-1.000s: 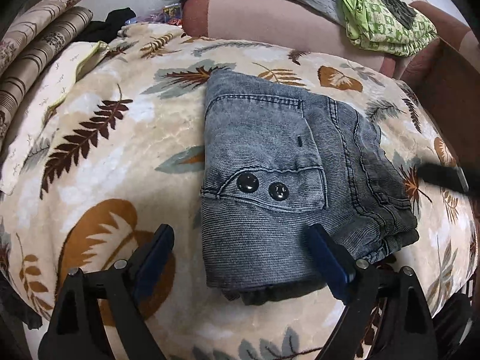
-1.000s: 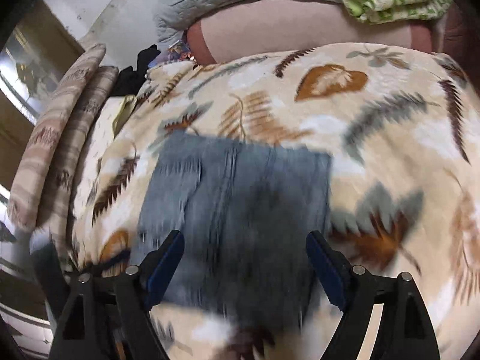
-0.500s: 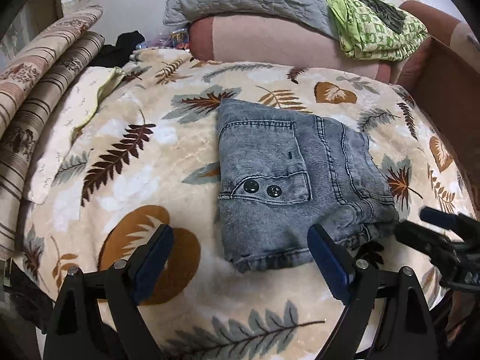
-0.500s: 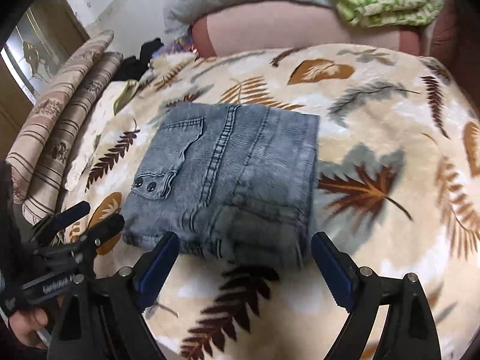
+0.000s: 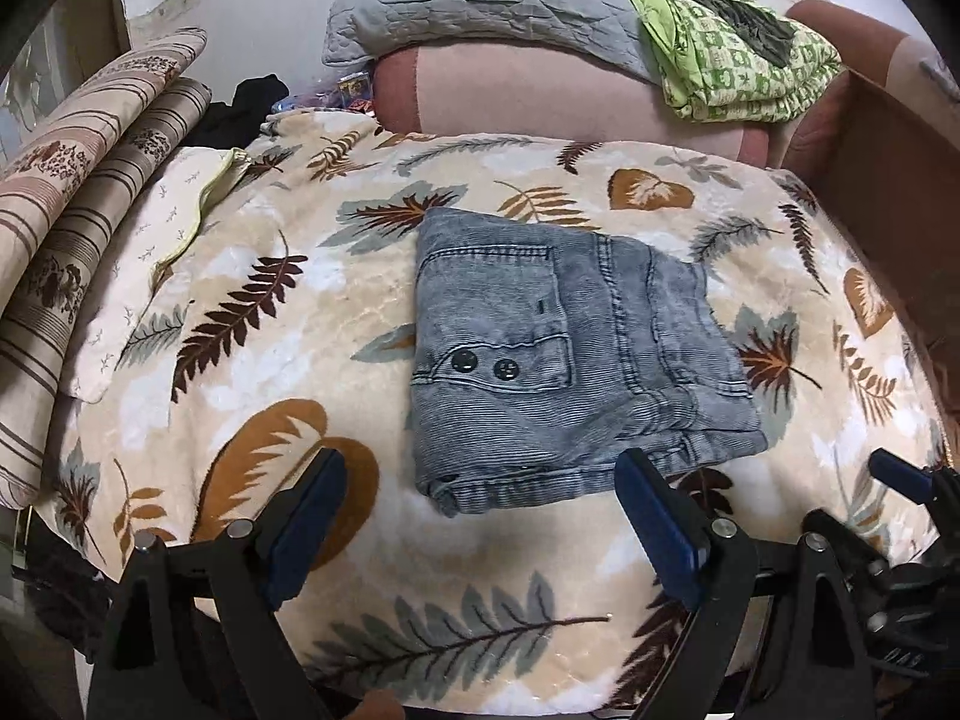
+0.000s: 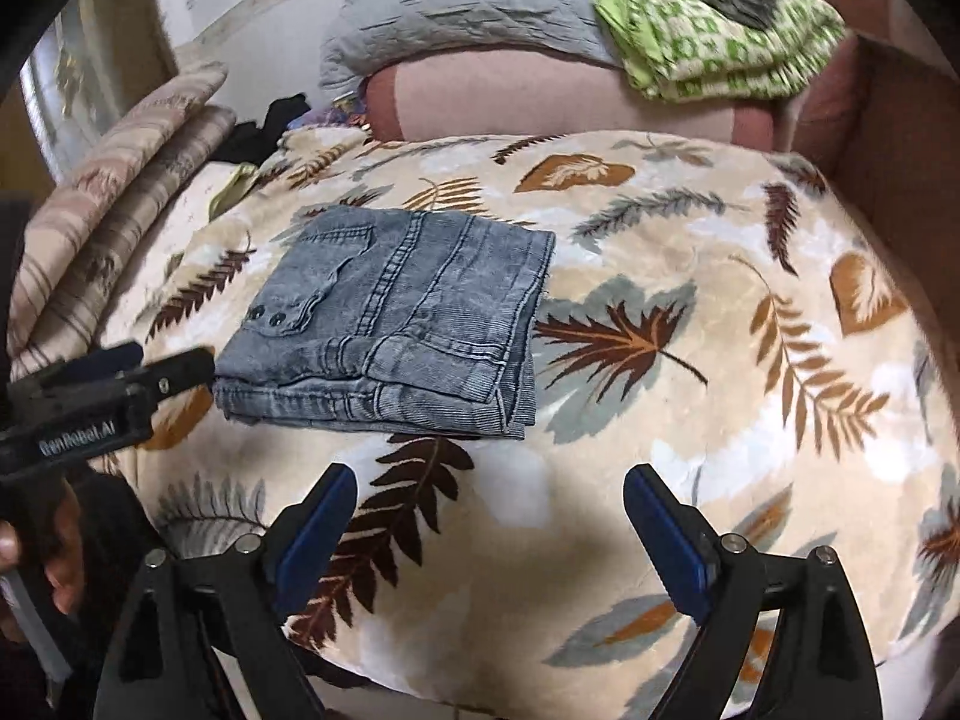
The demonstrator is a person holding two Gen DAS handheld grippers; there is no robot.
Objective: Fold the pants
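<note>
The grey-blue denim pants [image 5: 570, 354] lie folded into a compact rectangle on the leaf-print blanket [image 5: 252, 360], pocket flap with two dark snaps facing up. They also show in the right wrist view [image 6: 396, 318]. My left gripper [image 5: 480, 510] is open and empty, held just short of the pants' near edge. My right gripper [image 6: 489, 516] is open and empty, further back from the pants, over bare blanket [image 6: 720, 360]. The left gripper shows at the left edge of the right wrist view [image 6: 138, 366].
Striped cushions [image 5: 72, 192] lean along the left. A pink sofa arm [image 5: 540, 90] with a grey pillow [image 5: 480, 0] and a green patterned cloth [image 5: 738, 66] is behind. A brown box [image 5: 900, 180] stands at the right.
Both grippers have pulled back from the folded pants toward the blanket's near edge. The pants lie still and look smaller in both views.
</note>
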